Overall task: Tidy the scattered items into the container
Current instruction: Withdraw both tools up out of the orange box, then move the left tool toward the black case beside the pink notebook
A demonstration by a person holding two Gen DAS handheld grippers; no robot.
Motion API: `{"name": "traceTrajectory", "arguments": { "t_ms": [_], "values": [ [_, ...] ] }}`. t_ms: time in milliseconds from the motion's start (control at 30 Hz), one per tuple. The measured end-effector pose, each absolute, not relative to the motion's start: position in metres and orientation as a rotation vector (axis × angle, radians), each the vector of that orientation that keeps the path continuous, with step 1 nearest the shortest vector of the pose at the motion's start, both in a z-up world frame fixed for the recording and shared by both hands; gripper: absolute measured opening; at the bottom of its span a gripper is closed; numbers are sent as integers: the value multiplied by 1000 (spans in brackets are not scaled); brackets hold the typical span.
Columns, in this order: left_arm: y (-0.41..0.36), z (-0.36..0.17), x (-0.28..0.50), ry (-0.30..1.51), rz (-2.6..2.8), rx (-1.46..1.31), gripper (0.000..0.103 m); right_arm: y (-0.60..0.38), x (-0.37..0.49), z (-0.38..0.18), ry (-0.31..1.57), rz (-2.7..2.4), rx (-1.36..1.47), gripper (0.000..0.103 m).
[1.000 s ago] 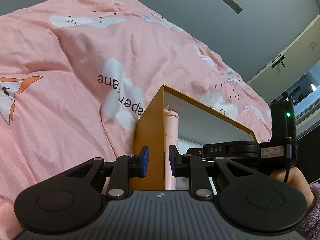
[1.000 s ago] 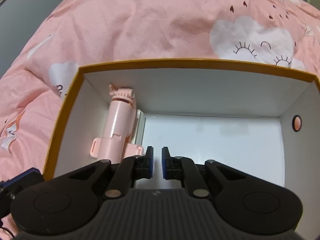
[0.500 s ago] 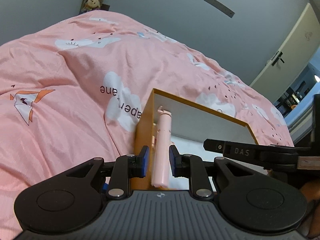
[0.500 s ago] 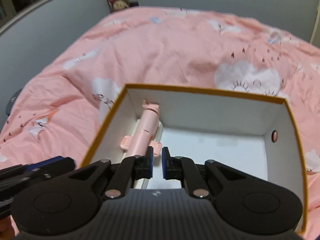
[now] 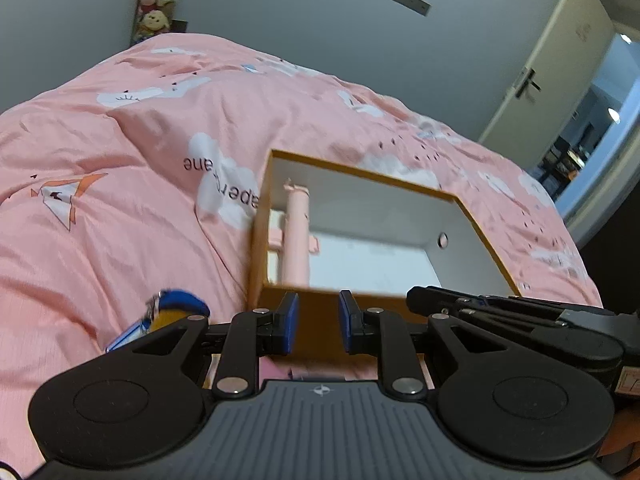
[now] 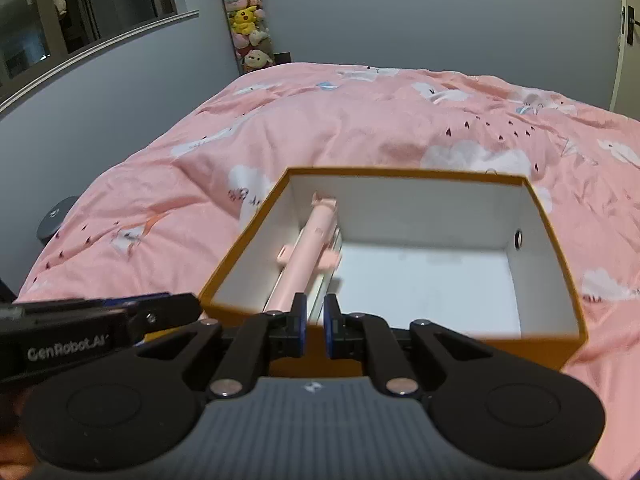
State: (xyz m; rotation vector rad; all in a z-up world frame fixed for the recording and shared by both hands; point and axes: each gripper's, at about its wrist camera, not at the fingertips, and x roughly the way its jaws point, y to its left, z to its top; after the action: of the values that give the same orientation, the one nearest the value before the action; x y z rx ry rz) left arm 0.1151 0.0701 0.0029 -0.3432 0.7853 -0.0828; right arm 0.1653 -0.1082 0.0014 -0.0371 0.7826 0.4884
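Note:
An orange box with a white inside (image 5: 276, 184) (image 6: 552, 236) sits on the pink bed. A pink selfie stick (image 5: 296, 236) (image 6: 308, 256) lies inside along the box's left wall. My left gripper (image 5: 318, 328) is slightly open and empty, pulled back in front of the box's near wall. My right gripper (image 6: 315, 326) is nearly closed and empty, above the near edge of the box. A blue and yellow item (image 5: 176, 312) lies on the quilt left of the left gripper, partly hidden by it.
The pink quilt (image 6: 360, 128) with cloud prints covers the bed all around the box. A column of plush toys (image 6: 248, 20) stands at the grey wall behind the bed. A door (image 5: 548, 64) is at the right.
Both grippers have pulled back and up from the box. The selfie stick stays in the box. The blue and yellow item has come into the left wrist view.

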Motion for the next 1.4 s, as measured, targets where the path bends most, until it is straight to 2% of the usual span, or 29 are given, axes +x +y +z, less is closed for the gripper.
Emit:
{"name": "traceTrajectory", "arguments": {
  "t_ms": [333, 600, 667, 767, 867, 933, 967, 1200, 1400],
  "values": [
    [59, -1, 72, 825, -154, -290, 24, -132, 110, -18, 763, 458, -37, 11],
    [81, -12, 40, 844, -136, -350, 24, -145, 74, -29, 721, 444, -52, 11],
    [88, -13, 34, 843, -126, -366, 30, -145, 68, -30, 718, 449, -62, 11],
    [96, -17, 27, 860, -105, -377, 32, -142, 61, -33, 720, 463, -87, 11],
    [95, -25, 25, 888, -96, -373, 37, -135, 54, -38, 741, 496, -108, 12],
    [91, -28, 24, 894, -106, -367, 39, -130, 51, -43, 757, 502, -129, 22],
    [89, -29, 24, 890, -115, -366, 39, -127, 51, -47, 768, 501, -144, 23],
    [76, -39, 37, 871, -133, -367, 40, -122, 59, -68, 823, 472, -166, 23],
    [77, -50, 53, 869, -118, -403, 40, -114, 70, -69, 794, 446, -214, 23]
  ]
}}
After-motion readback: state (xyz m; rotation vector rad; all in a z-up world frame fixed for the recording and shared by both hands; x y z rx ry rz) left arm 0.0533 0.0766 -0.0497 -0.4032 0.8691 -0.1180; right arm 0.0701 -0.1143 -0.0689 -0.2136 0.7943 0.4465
